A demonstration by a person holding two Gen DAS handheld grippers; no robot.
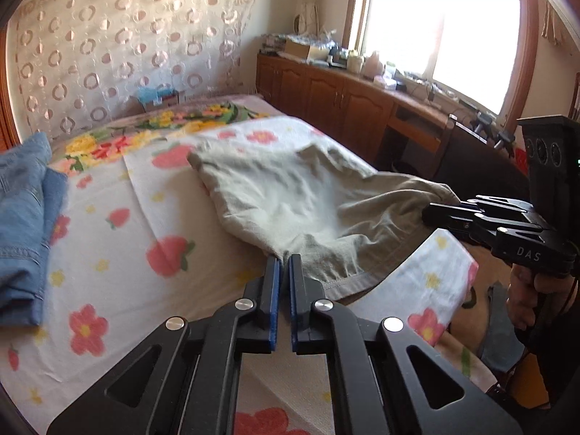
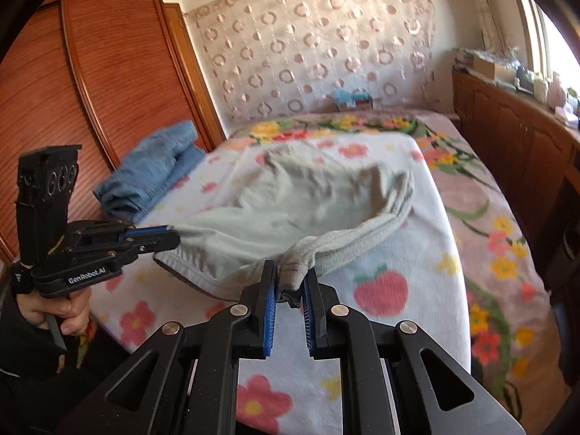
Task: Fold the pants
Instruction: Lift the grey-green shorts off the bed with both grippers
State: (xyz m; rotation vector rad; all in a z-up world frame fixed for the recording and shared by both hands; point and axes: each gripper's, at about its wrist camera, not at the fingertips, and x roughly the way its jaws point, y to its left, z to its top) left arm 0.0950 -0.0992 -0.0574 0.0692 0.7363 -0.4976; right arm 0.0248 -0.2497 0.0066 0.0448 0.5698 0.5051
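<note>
Pale grey-green pants [image 1: 290,195] lie spread on a flower-print bed sheet [image 1: 137,217], their near edge raised off it. In the left wrist view my left gripper [image 1: 284,259] is shut on the near hem of the pants. My right gripper [image 1: 429,214] comes in from the right, shut on another corner of the same edge. In the right wrist view the right gripper [image 2: 290,272] pinches a bunched fold of the pants [image 2: 290,199] between its blue pads. The left gripper [image 2: 174,235], held by a hand, is clamped on the hem at the left.
Folded blue jeans [image 1: 25,224] [image 2: 152,177] sit at the bed's left side by a wooden wardrobe [image 2: 90,90]. A low wooden cabinet [image 1: 326,101] with clutter runs under the bright window on the right. The sheet [image 2: 398,290] ends near the bed's right edge.
</note>
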